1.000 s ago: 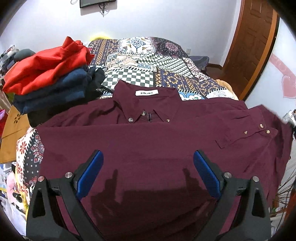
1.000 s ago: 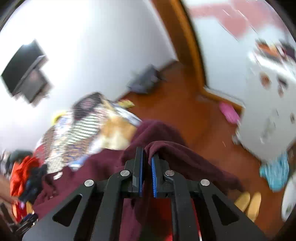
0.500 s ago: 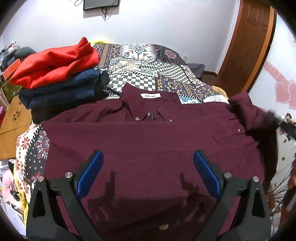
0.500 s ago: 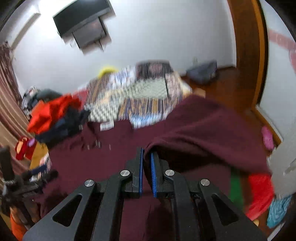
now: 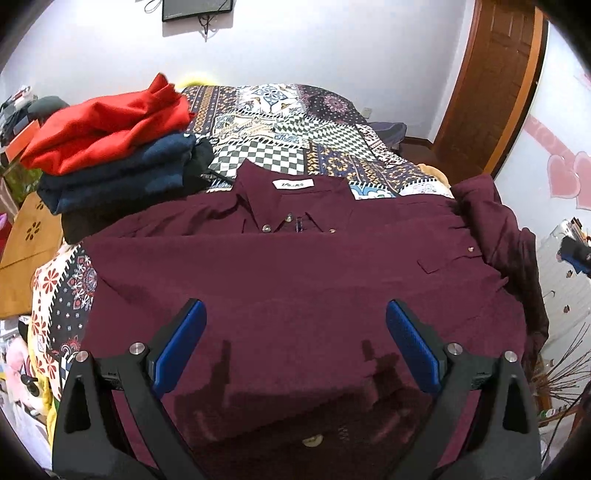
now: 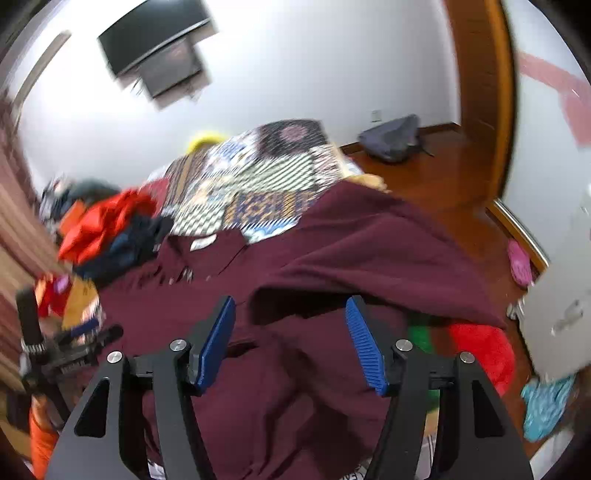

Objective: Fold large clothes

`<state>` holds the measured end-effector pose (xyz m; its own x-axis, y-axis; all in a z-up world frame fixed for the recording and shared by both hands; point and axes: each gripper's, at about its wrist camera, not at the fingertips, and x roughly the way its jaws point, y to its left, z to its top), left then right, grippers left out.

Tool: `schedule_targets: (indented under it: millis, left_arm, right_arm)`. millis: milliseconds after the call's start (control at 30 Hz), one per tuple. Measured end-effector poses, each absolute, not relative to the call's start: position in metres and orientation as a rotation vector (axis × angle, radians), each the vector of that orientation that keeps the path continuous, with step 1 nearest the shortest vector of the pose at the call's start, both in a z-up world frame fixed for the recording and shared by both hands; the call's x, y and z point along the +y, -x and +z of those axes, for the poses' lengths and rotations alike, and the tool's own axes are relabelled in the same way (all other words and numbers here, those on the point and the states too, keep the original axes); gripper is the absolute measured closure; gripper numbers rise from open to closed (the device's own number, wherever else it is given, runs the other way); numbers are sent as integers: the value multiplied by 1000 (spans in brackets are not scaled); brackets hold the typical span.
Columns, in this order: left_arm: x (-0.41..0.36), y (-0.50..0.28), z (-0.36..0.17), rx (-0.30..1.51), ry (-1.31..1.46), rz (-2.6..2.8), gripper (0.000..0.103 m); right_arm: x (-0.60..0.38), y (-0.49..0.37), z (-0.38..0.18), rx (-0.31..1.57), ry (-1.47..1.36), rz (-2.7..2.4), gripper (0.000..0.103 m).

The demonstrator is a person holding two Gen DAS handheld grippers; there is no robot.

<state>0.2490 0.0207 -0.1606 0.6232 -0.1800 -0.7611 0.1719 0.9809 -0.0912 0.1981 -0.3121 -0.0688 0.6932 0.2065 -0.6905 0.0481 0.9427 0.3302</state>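
The maroon shirt (image 5: 295,280) spans the bed (image 5: 295,122), collar toward the far edge; its sleeve lies folded inward at the bed's right edge. Left claw (image 5: 295,347) and right claw (image 6: 291,343) both gape wide, empty.

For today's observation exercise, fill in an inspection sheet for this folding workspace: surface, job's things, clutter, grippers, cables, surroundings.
Surface: bed with patchwork quilt.
Job's things: maroon shirt spread flat, collar away from the camera; its right sleeve lies folded over the body.
Clutter: stack of folded clothes, red on top, left of the shirt.
Grippers: left gripper open above the shirt; right gripper open, holding nothing.
Cables: wires under the wall TV.
Surroundings: wooden door, grey bag on the floor.
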Motion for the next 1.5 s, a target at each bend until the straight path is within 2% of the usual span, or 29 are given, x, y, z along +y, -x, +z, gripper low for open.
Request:
schedule_targets:
  millis: [67, 333, 600, 767, 833, 900, 1000, 1167, 1333, 1500]
  left_arm:
    - [15, -250, -159, 871, 0, -204, 5]
    - [-2, -257, -156, 868, -24, -207, 5]
    - [-19, -274, -156, 877, -26, -213, 5]
    - [-26, -283, -158, 881, -47, -211, 5]
    - [-26, -286, -160, 885, -47, -210, 5]
    - [-25, -287, -161, 889, -44, -204, 5]
    - [-20, -288, -163, 892, -40, -189, 5]
    - [-8, -286, -159, 864, -62, -157, 5]
    - [15, -283, -149, 827, -29, -133, 5]
    - [44, -274, -136, 776, 13, -108, 5]
  right_arm:
    - [-334, -198, -70, 800, -415, 42, 35]
    - [-405, -209, -120, 845, -695, -130, 35]
    - [-436, -223, -182, 906, -958, -172, 35]
    - [-446, -233, -196, 867, -1007, -195, 35]
    - [-450, -236, -196, 827, -1010, -222, 40]
    - [-453, -242, -198, 820, -1009, -253, 64]
    - [-454, -251, -195, 824, -985, -266, 90]
    - [-438, -260, -146, 731, -814, -253, 94]
    - [-392, -267, -55, 571, -621, -111, 95]
    - [-327, -270, 10, 480, -525, 97, 95]
